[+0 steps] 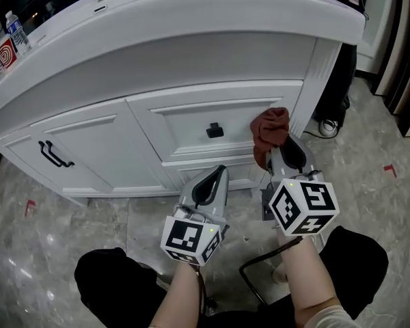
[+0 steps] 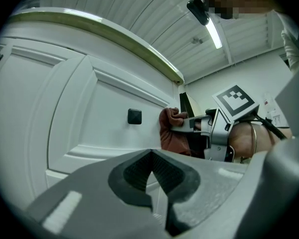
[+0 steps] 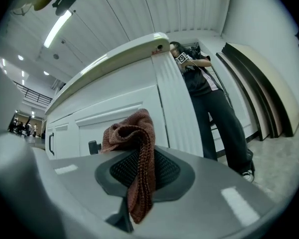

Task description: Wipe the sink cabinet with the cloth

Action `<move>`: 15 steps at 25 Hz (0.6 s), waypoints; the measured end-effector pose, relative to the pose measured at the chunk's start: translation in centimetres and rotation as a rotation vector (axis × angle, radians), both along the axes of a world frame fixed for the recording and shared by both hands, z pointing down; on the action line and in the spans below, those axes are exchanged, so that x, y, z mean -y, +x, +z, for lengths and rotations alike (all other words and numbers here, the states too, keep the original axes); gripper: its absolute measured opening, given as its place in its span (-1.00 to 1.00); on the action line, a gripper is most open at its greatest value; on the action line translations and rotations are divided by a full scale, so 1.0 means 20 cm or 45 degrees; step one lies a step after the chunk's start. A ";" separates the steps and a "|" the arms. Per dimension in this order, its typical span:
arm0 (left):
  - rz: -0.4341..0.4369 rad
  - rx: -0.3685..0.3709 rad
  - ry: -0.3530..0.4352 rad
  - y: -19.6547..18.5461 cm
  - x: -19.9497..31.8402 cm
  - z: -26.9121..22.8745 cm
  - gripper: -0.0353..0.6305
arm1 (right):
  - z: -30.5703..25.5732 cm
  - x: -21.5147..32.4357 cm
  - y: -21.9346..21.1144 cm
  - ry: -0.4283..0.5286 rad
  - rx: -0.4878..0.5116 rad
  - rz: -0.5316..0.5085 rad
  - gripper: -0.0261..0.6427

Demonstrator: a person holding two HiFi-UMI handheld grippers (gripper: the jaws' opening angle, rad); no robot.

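The white sink cabinet (image 1: 171,125) fills the head view, with a drawer and its black square knob (image 1: 215,130). A reddish-brown cloth (image 1: 270,132) is bunched against the drawer front at its right end, just right of the knob. My right gripper (image 1: 279,157) is shut on the cloth (image 3: 134,153), which hangs between its jaws. My left gripper (image 1: 209,183) is shut and empty, below the drawer and left of the right one. The left gripper view shows the knob (image 2: 134,116), the cloth (image 2: 172,131) and the right gripper (image 2: 189,125).
A cabinet door with a black bar handle (image 1: 52,156) lies to the left. A fluted corner post (image 1: 313,80) ends the cabinet on the right. A person (image 3: 212,101) stands beside that end. A water bottle (image 1: 17,33) rests on the counter top. Marble floor (image 1: 369,183) lies around.
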State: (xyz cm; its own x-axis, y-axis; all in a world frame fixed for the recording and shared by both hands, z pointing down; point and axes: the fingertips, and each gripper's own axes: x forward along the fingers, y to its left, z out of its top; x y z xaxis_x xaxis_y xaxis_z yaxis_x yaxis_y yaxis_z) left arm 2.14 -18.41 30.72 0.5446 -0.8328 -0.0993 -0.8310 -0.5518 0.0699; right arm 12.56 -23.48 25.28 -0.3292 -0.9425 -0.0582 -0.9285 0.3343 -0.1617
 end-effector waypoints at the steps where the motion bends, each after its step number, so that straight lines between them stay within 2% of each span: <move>1: 0.007 0.001 -0.003 0.02 0.00 0.01 -0.89 | 0.01 0.00 0.04 -0.006 0.012 0.024 -0.66; 5: 0.032 0.009 -0.014 0.07 -0.01 0.05 -0.89 | 0.04 0.01 0.21 -0.050 0.069 0.124 -0.66; 8: 0.043 0.011 -0.022 0.09 -0.02 0.08 -0.89 | 0.05 -0.01 0.25 -0.057 0.097 0.147 -0.66; 12: 0.028 0.000 -0.025 0.03 -0.02 0.08 -0.89 | 0.04 -0.04 0.11 -0.032 0.094 0.075 -0.66; 15: -0.016 -0.009 -0.025 -0.08 -0.02 0.07 -0.89 | 0.03 -0.09 -0.16 -0.008 0.075 -0.073 -0.66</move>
